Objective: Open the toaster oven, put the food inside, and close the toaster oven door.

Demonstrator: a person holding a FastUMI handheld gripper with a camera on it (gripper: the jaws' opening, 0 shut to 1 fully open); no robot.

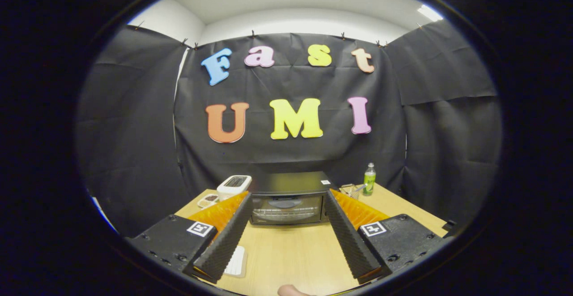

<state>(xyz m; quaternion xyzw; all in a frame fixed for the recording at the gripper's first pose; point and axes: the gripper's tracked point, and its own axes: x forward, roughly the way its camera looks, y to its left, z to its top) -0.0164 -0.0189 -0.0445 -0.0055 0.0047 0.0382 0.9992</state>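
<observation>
- The oven is a black box with a flat top and a glass door on its front face; the door is closed, and a wire rack shows dimly behind the glass.
- It sits on the far part of the table, just ahead of the fingertips and framed between them.
- Its door faces the gripper squarely; its long axis runs side to side, across the line of the fingers.
- The gripper hangs above the table with its fingers spread wide and nothing between them.
- A white scale stands just left of the oven, with a small dish of something dark in front of it.
- A green bottle stands upright to the right of the oven, beside a clear container.
- A white ridged item lies flat on the table beside the left finger.
- Something pale and rounded shows at the near table edge; what it is cannot be told.
</observation>
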